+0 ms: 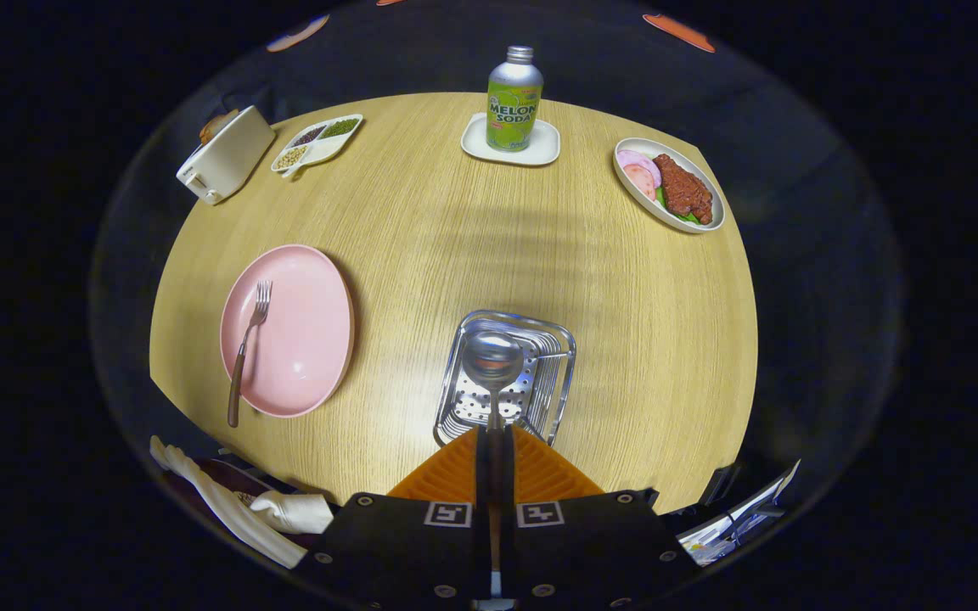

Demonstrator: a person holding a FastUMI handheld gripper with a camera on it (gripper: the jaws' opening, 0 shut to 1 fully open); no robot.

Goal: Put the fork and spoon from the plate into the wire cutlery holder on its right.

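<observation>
My gripper [495,454] is shut on the spoon [492,363], whose handle runs between the two orange fingers [446,473]. The spoon's bowl points forward and hangs over the wire cutlery holder [559,339], which stands on the table just ahead of the fingers. To the holder's left lies the pink plate [302,339]. A fork [248,344] with a brown handle rests on the plate's left side, its handle reaching past the near rim.
On the round wooden table [455,238] beyond stand a green soda bottle [514,100] on a white coaster [542,146], a plate of meat and ham [667,184], a divided dish of beans [317,142] and a white toaster [226,155]. A white cloth [234,507] hangs by the near edge.
</observation>
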